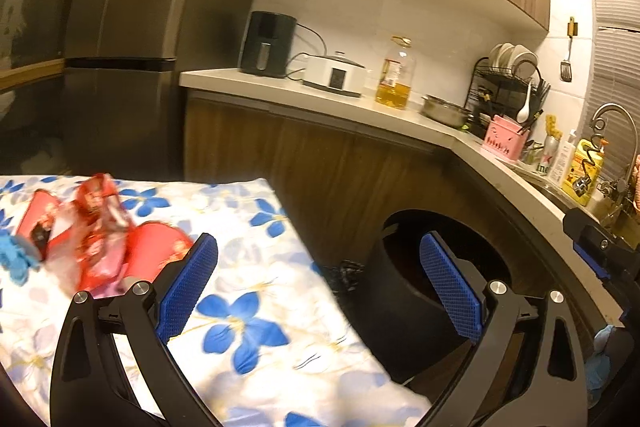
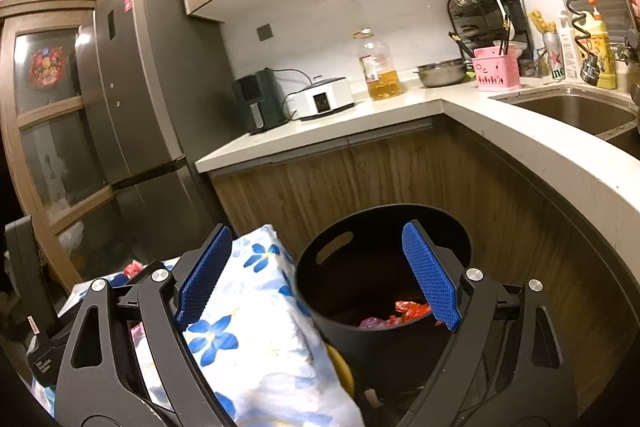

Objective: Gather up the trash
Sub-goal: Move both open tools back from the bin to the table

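Observation:
Red snack wrappers and a red cup-like piece lie on the table with the blue-flower cloth, left of my left gripper, which is open and empty above the table's right edge. A black trash bin stands on the floor beside the table; red and pink wrappers lie in it. My right gripper is open and empty above the bin's near rim. The bin also shows in the left wrist view.
A kitchen counter runs behind with an air fryer, a cooker, an oil bottle, a dish rack and a sink. A fridge stands at the left. A blue crumpled item lies at the table's left.

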### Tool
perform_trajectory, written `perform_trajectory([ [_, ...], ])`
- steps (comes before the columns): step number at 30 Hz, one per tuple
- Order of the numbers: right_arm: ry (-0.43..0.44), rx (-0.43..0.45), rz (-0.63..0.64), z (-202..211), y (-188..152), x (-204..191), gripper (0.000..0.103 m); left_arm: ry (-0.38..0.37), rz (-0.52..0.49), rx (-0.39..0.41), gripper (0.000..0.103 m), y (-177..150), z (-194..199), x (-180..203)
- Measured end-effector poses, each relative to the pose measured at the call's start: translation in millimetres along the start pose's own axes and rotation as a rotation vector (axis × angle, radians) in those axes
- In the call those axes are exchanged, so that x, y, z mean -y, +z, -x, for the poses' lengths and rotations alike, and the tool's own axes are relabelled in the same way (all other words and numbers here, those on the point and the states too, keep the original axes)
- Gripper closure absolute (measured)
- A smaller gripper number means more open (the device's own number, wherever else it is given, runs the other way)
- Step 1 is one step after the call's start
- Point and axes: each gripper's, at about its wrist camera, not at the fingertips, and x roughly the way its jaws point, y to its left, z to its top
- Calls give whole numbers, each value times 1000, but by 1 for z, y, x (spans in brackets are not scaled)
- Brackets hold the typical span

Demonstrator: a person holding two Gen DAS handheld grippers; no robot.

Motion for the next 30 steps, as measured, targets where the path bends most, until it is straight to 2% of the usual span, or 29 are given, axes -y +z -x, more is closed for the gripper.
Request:
perform_trajectory([
  [7,14,28,18,13,-17,-26,17,111,14,33,6,-12,29,-35],
  [15,56,-8,10,9,-45,-62,17,216,54,17,6,-28,55,-90],
  [23,82,-17,48,7,-62,-94,17,269,90,17,6,-39,70,-126],
  [30,109,-68,74,-6,-78,-118,17,325,120,31,6,-38,70,-158],
])
